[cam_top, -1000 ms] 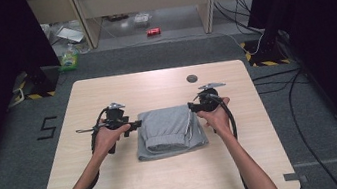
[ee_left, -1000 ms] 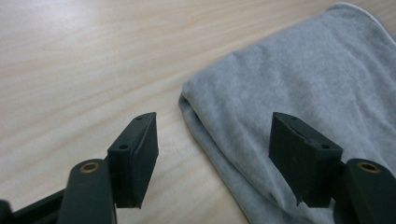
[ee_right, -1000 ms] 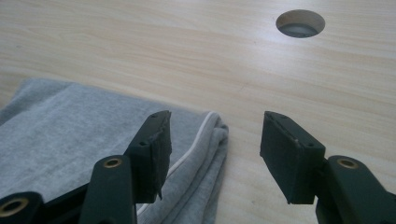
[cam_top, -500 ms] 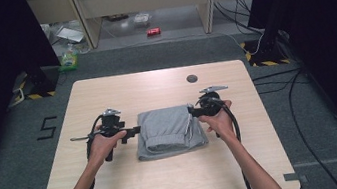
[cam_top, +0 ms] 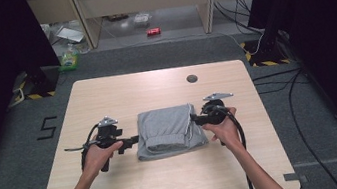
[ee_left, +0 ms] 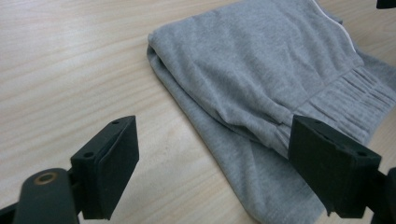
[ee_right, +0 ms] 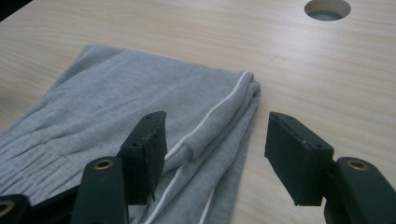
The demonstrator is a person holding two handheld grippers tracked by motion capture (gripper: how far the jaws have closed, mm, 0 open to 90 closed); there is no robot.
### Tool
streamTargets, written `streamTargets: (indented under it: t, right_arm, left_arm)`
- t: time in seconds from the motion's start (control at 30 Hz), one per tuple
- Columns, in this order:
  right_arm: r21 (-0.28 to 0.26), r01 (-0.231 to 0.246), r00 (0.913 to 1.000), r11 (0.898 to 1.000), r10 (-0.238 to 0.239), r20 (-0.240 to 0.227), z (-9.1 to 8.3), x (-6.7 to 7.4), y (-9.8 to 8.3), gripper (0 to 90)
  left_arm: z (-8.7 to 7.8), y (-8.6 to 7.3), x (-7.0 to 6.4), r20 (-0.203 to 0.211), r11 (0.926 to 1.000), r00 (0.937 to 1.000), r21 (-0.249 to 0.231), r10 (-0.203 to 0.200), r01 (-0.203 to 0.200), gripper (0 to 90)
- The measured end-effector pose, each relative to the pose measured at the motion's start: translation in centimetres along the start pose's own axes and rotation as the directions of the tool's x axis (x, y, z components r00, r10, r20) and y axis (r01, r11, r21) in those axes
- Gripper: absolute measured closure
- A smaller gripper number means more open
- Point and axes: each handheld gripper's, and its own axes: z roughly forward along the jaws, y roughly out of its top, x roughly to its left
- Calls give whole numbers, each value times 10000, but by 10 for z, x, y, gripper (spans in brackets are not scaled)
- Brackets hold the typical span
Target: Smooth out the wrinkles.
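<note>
Grey folded trousers (cam_top: 169,129) are lying in the middle of the wooden table (cam_top: 120,89), with bare wood lying all around them. The left gripper (cam_top: 130,141) is standing just beside their left edge, its jaws having just been opening, now wide with nothing pinched. The right gripper (cam_top: 196,118) is sitting at the right edge, jaws spread over the white-striped fold without pressing; farther back, a round hole (cam_top: 192,78) is showing near the far edge.
</note>
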Motion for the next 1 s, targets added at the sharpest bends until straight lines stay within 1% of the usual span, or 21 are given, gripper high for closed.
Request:
streamTargets:
  t: [0.23, 0.43, 0.73, 0.77, 0.83, 1.0]
  right_arm:
    - [-27, 69, 9997, 10000, -69, -213, -8, 6, -9, 388]
    - [-93, 171, 9994, 9998, -174, -291, -14, 10, -15, 388]
    - [-4, 253, 9986, 9997, -253, -465, -20, 15, -27, 386]
    - [9, 218, 9988, 9998, -217, -450, -21, 16, -28, 386]
    - [21, 343, 9984, 9994, -342, -448, -22, 16, -31, 384]
    - [12, 435, 9982, 9991, -434, -417, -26, 19, -37, 383]
  left_arm:
    - [-3, -9, -4, 77, 9998, 9998, 72, 167, -167, 158]
    - [-5, -18, -9, 113, 9995, 9995, 130, 279, -281, 158]
    - [-8, -30, -15, 236, 9985, 9985, 215, 490, -495, 158]
    - [-9, -31, -16, 264, 9984, 9983, 230, 512, -519, 158]
    - [-10, -34, -18, 289, 9981, 9980, 223, 560, -566, 158]
    - [-13, -41, -22, 355, 9973, 9971, 288, 666, -676, 158]
